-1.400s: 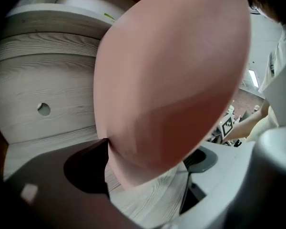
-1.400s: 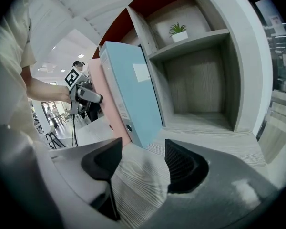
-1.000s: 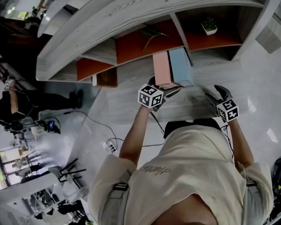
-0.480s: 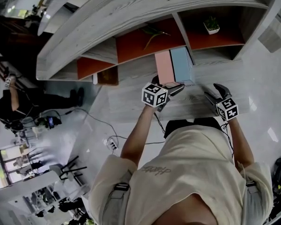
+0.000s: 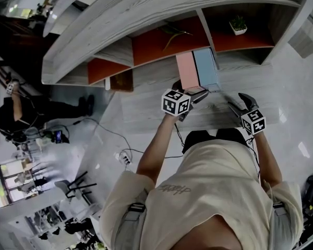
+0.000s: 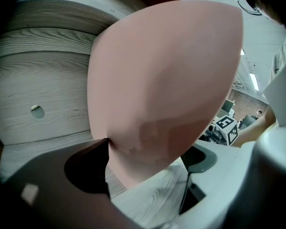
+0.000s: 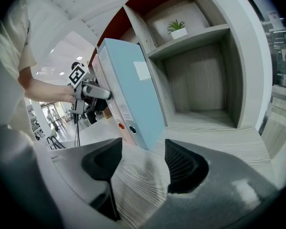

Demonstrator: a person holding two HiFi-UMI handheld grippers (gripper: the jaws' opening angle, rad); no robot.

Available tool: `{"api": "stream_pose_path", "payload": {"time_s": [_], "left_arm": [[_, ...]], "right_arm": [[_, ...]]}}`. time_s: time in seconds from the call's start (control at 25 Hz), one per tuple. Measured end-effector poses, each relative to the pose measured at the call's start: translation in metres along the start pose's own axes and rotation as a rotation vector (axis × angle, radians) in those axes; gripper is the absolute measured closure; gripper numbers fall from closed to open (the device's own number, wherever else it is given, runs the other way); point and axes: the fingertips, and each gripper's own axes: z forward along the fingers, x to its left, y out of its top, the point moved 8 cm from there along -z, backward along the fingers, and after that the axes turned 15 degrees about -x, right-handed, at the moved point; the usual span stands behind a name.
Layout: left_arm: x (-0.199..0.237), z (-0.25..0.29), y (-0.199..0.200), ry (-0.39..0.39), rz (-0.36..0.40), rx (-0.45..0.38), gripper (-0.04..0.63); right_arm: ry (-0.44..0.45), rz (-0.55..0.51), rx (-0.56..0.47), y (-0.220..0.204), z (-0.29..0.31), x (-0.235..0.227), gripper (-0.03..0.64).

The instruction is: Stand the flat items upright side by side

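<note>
Left tool is pinching the bottom edge of the pink binder, a smooth matte slab that fills most of its view. Right tool is spread wide with nothing in it, hovering over the pale wood-grain worktop. The pink binder stands upright, flat against the pale blue binder, with round holes low on both spines. They're right by a shelf divider. A small potted plant sits on a shelf in the next cubby over.
</note>
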Motion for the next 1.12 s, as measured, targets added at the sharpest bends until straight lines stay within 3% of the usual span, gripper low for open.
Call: {"api": "stream_pose_path", "payload": {"time_s": [0.24,0.48,0.6,0.72,0.92,1.0,1.12], "left_arm": [[-0.005,-0.02,0.01,-0.025,0.004,-0.06,0.15],[-0.012,-0.054,0.008,-0.03,0.013,-0.092,0.198],[-0.013,-0.079,0.012,0.001,0.023,-0.13,0.284],[-0.012,-0.099,0.021,0.056,0.074,-0.187,0.422],[-0.009,-0.123,0.033,0.069,0.079,-0.27,0.526],[-0.007,-0.127,0.038,0.07,0.081,-0.3,0.574],[-0.008,-0.136,0.047,0.089,0.086,-0.351,0.581]], "right_arm": [[-0.029,-0.016,-0.037,0.013,0.003,0.01,0.336],[-0.131,0.005,-0.09,0.029,-0.001,0.026,0.35],[-0.156,0.01,-0.114,0.04,-0.007,0.041,0.393],[-0.165,-0.044,-0.156,0.054,-0.014,0.049,0.477],[-0.23,-0.094,-0.263,0.077,-0.024,0.058,0.615],[-0.231,-0.104,-0.316,0.09,-0.027,0.062,0.615],[-0.192,-0.103,-0.359,0.115,-0.031,0.077,0.615]]}}
